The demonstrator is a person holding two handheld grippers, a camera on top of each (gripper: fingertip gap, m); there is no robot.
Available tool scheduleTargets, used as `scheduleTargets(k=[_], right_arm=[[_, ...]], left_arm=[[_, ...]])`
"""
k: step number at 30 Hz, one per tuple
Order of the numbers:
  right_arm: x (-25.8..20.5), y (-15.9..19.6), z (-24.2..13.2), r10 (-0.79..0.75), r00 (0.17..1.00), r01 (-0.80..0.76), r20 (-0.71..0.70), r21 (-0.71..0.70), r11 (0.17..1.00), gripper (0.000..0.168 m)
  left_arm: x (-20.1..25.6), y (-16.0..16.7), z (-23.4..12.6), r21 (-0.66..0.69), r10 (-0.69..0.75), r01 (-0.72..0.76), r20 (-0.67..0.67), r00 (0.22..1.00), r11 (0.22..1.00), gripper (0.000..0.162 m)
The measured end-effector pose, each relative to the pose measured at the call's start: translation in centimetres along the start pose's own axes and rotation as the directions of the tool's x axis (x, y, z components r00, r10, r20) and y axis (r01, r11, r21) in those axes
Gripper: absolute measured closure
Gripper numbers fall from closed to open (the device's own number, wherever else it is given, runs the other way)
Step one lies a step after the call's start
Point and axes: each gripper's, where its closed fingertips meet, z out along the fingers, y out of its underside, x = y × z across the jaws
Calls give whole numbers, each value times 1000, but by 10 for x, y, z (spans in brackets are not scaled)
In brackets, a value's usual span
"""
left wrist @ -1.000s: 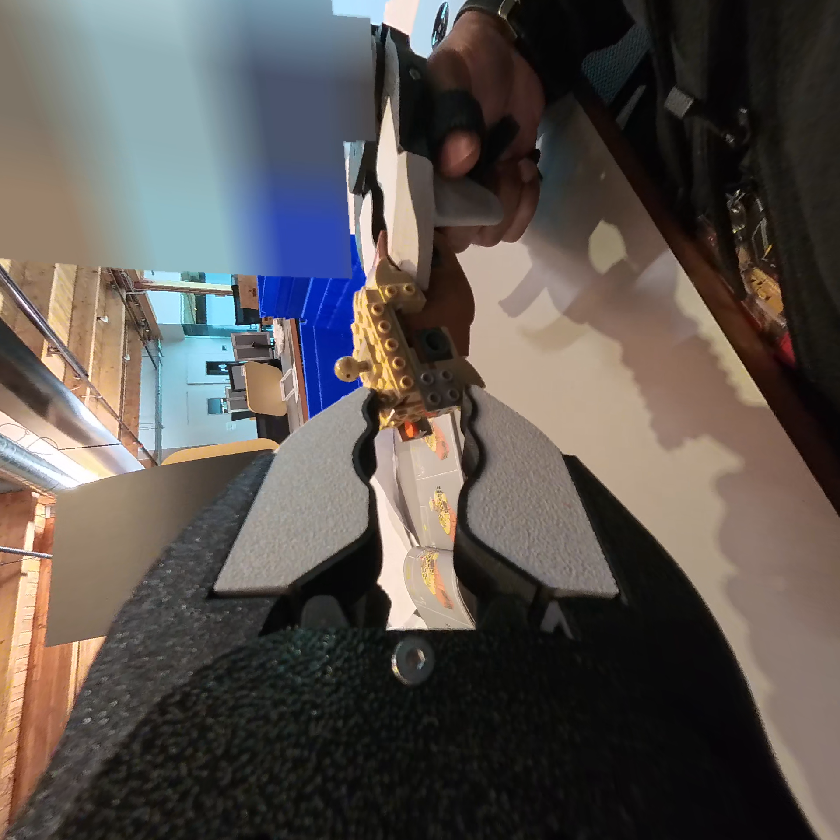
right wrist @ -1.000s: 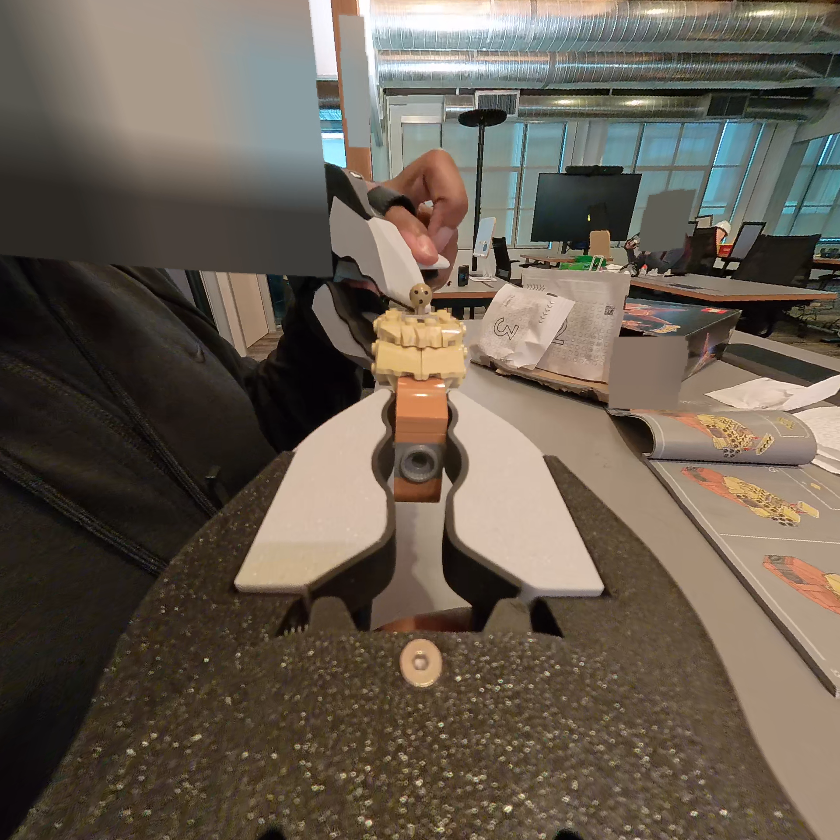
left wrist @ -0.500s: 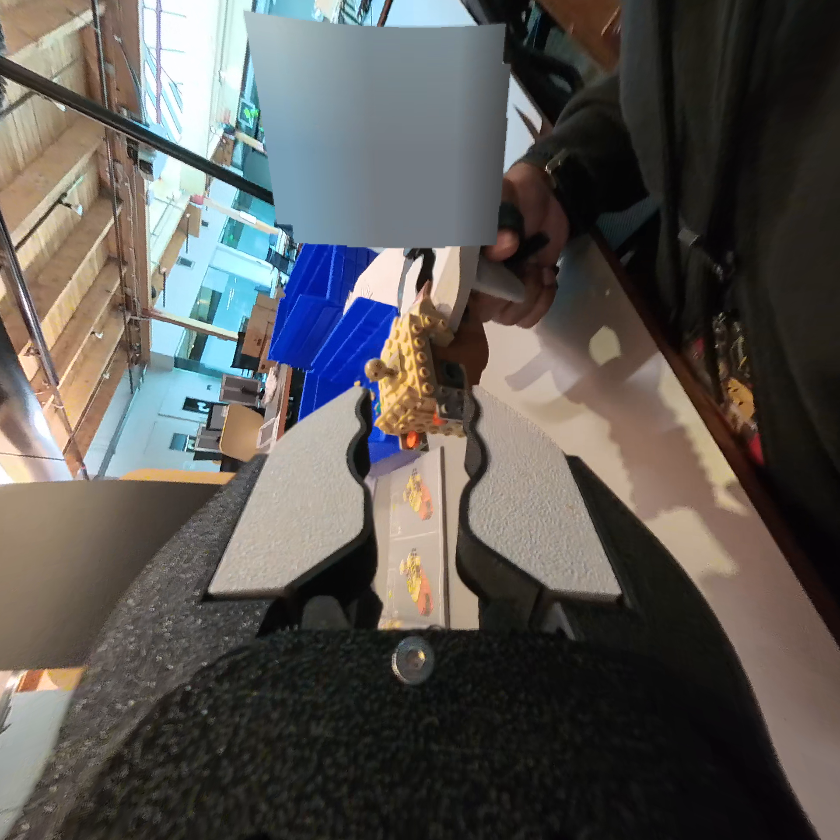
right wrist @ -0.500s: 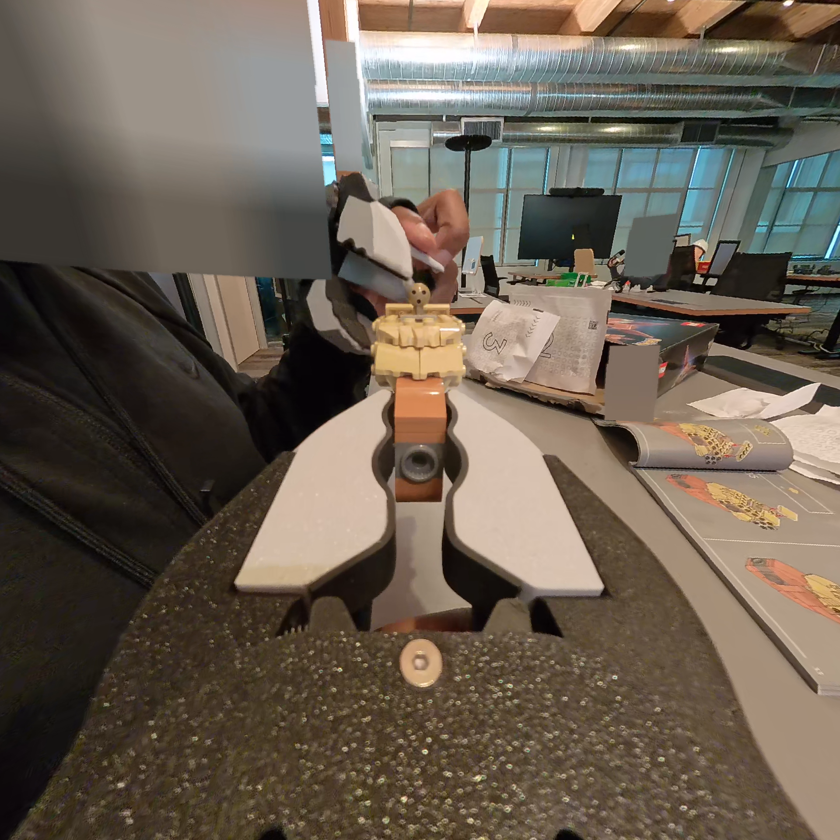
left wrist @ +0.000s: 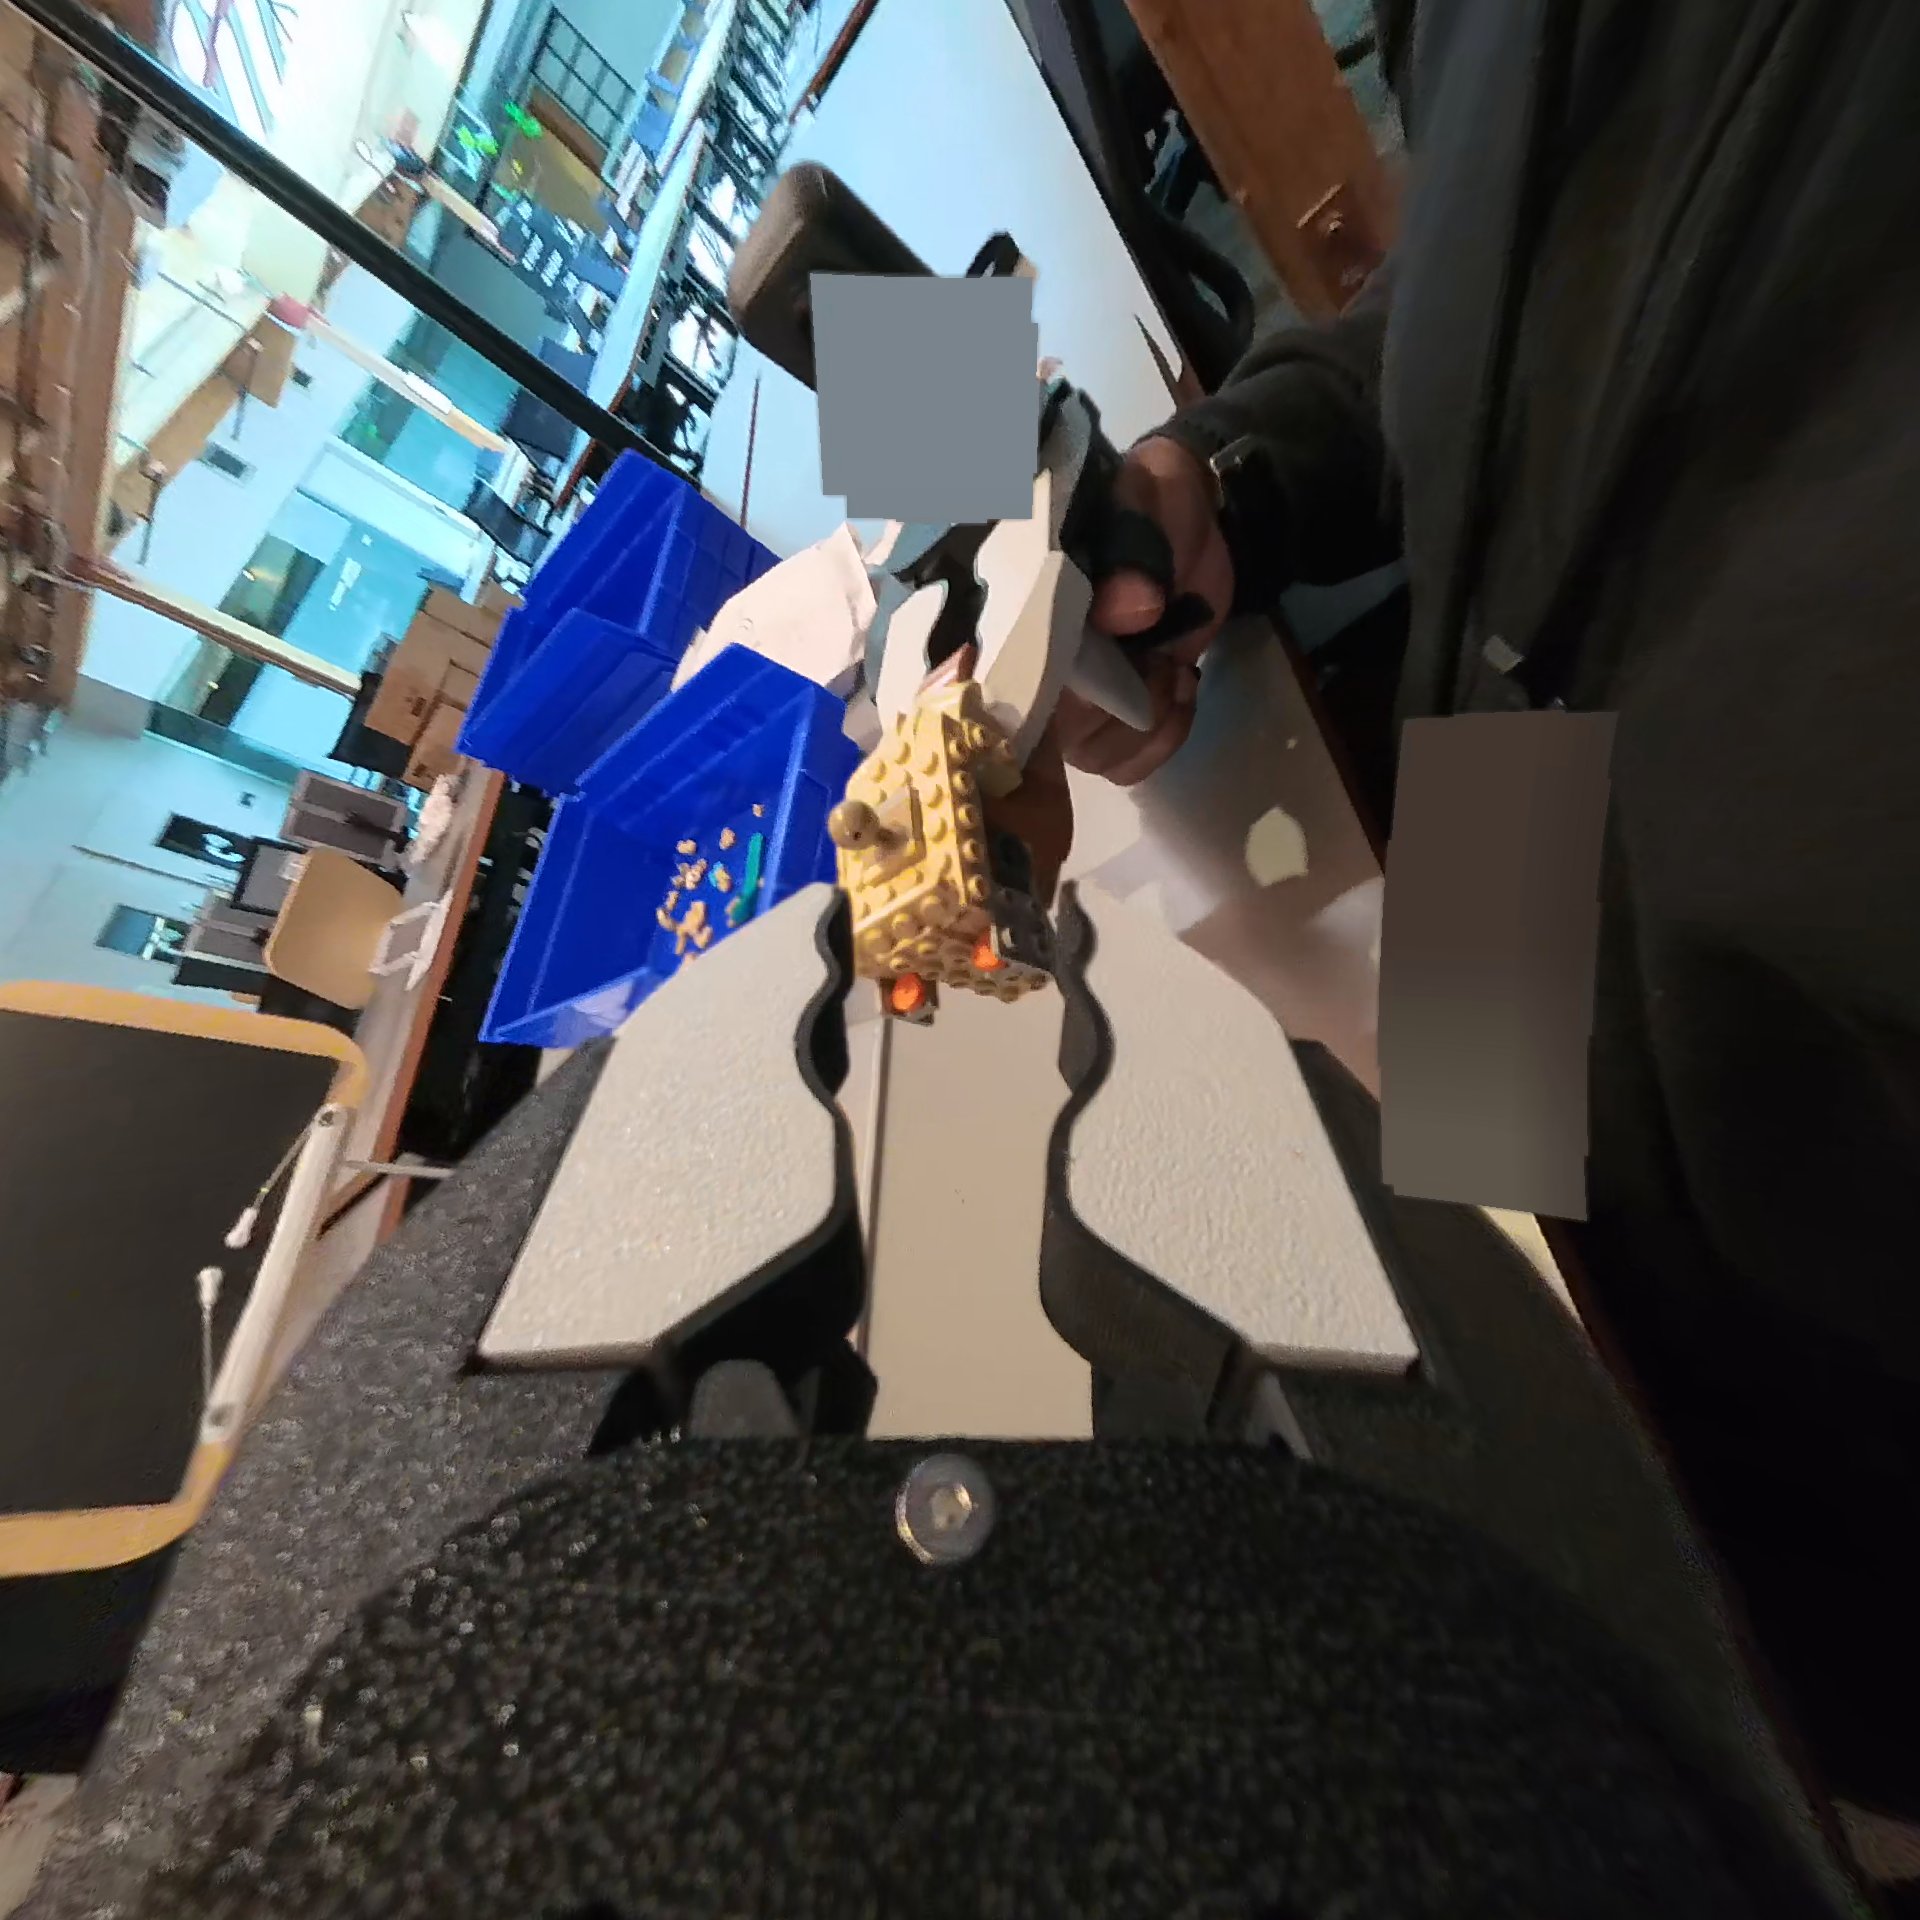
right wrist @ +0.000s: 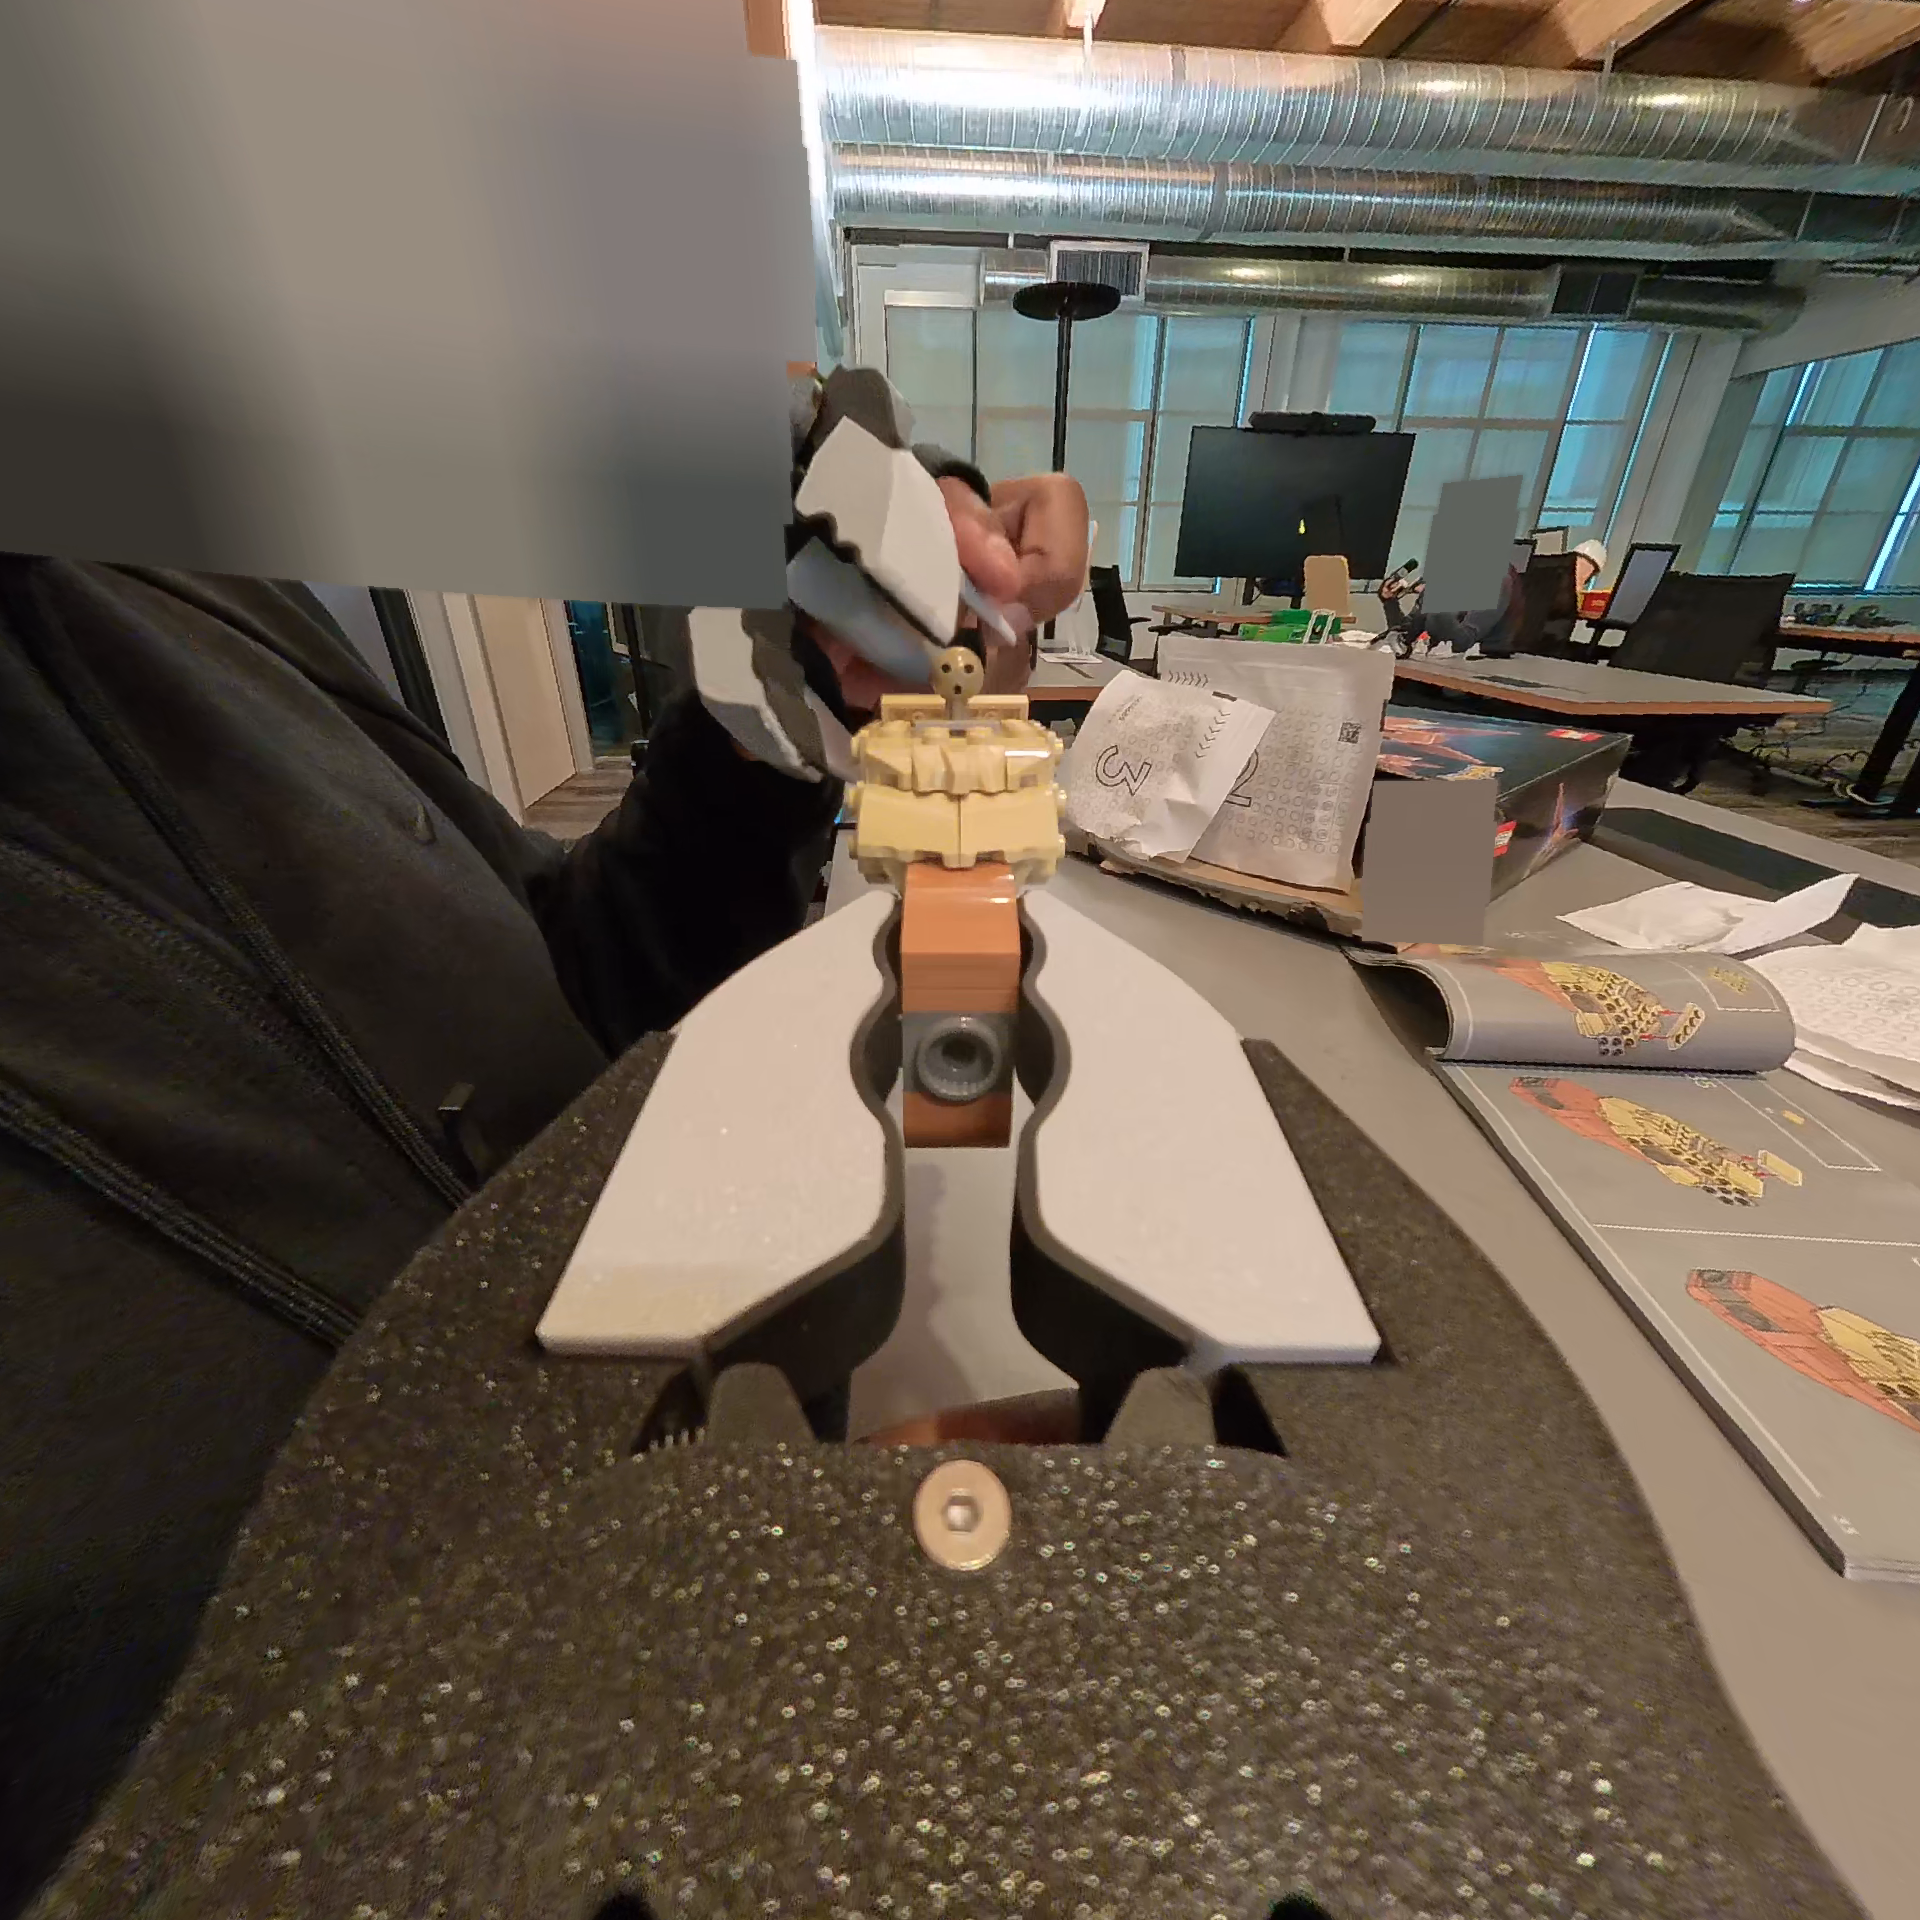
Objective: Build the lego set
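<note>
Right hand-held gripper (right wrist: pixel 958 971) clamped on the brown base of the tan lego assembly (right wrist: pixel 956 800), raised above the tabletop (right wrist: pixel 1558 1299)
Left hand-held gripper (left wrist: pixel 951 935) spread, assembly at its tips; align squarely before closing, keeping the ball-topped pin clear

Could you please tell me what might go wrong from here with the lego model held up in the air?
1. The right hand-held gripper clamps only the brown end of the lego model; the tan section could snap off.
2. The left hand-held gripper is open, so the model could fall to the grey table.
</note>
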Motion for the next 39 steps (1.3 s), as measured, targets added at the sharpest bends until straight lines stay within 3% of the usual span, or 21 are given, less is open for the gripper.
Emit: scheduleTargets(k=[9,16,20,25,27,31,39], right_arm=[[-1,5,3,-20,1000,20,-2,-29,999,151],[0,3,2,-16,1000,16,-6,-17,1000,151],[1,3,3,-25,1000,25,-15,-18,1000,151],[3,0,1,-34,999,34,-37,-2,999,151],[3,0,2,-36,999,36,-37,-5,999,151],[1,0,2,-42,998,42,-36,-3,999,151],[1,3,3,-66,997,65,-50,-18,998,151]], left_arm=[[15,5,10,-67,-64,56,-125,990,996,127],[-12,-10,-1,-23,-281,280,-79,956,960,124],[-27,-12,1,-43,-469,467,-76,880,883,124],[-41,-3,3,-18,-721,723,-91,687,691,121],[-29,1,5,-62,-738,737,-130,662,673,119],[-21,15,5,-129,-724,714,-71,686,688,120],[-15,11,2,-189,-714,692,-95,693,697,136]])
